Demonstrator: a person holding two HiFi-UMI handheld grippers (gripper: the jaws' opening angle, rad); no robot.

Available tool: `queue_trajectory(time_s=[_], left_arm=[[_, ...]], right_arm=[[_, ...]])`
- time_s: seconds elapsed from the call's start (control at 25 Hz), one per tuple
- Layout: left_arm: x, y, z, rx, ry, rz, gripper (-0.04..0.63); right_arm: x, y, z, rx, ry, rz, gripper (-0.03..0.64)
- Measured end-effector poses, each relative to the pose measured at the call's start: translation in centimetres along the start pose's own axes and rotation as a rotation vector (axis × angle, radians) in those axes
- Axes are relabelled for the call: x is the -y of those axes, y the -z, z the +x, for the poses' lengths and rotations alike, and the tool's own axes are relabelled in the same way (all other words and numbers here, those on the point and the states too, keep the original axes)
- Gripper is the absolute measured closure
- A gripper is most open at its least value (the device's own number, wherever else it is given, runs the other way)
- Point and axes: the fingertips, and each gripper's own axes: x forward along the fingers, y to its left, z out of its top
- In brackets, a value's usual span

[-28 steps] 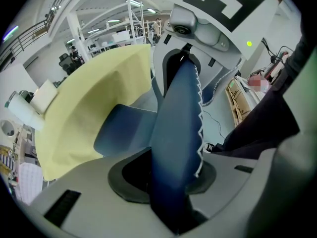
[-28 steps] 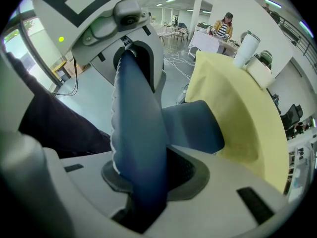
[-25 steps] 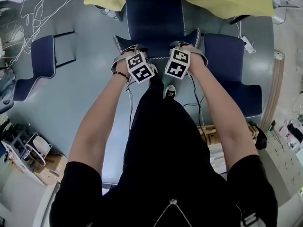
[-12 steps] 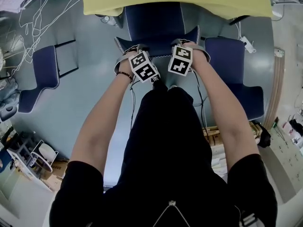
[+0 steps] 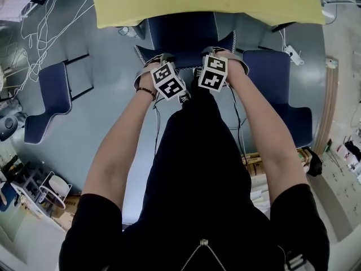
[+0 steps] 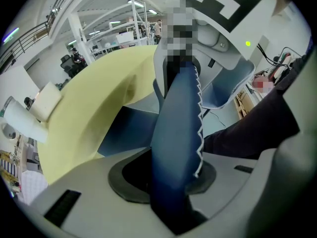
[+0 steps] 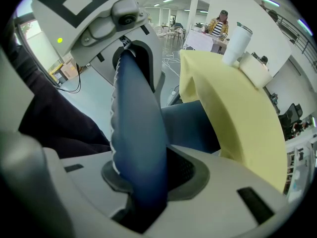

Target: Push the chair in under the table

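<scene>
left tool [image 6: 171, 192]: I'm clamping chair [image 5: 181, 31] back edge
right tool [image 7: 143, 192]: I'm clamping same edge
tip: I'm aiming for even shove, straight under desk [image 5: 208, 1]

The person wears a black short-sleeved top [image 5: 203, 230] with a small silver zip pull [image 5: 206, 241] on its front, and black trousers [image 5: 194, 145]. A dark beaded bracelet [image 5: 144, 90] sits just left of the left marker cube [image 5: 168, 81], which is white with black square patterns. The right marker cube [image 5: 213, 74], just to its right, matches it. Thin black cables [image 5: 157, 130] run below the left marker cube, along the trousers. The left claw [image 6: 168, 175] is pale grey moulded plastic with dark grey pads [image 6: 124, 180] and small black slots. The right claw [image 7: 148, 182] looks the same, and a small green light [image 7: 59, 40] shows on the housing.
</scene>
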Motion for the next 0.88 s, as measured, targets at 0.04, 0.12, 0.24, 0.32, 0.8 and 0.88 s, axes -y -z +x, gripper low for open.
queue_trajectory(time_s=[0.04, 0.12, 0.24, 0.32, 0.8, 0.88], left_arm=[[-0.4, -0.1, 0.1, 0.0, -0.001, 0.0, 0.468], [-1.4, -0.1, 0.4, 0.001, 0.0, -0.001, 0.468], [-2.8, -0.3, 0.5, 0.004, 0.002, -0.008, 0.468], [-3.8, -0.6, 0.5, 0.003, 0.003, -0.009, 0.468], [-9.0, -2.5, 1.0, 0.001, 0.003, -0.015, 0.466], [-9.9, -2.7, 1.2, 0.001, 0.001, -0.016, 0.466]], right_arm=[[0.4, -0.1, 0.1, 0.0, 0.001, 0.0, 0.492], [1.4, -0.4, 0.3, -0.001, 0.004, -0.004, 0.492], [2.7, -0.8, 0.5, -0.006, 0.004, -0.011, 0.492], [3.8, -1.1, 0.4, -0.007, 0.003, -0.012, 0.492], [9.2, -1.9, 0.5, -0.006, -0.008, -0.025, 0.491], [10.1, -2.1, 0.6, -0.005, -0.007, -0.026, 0.491]])
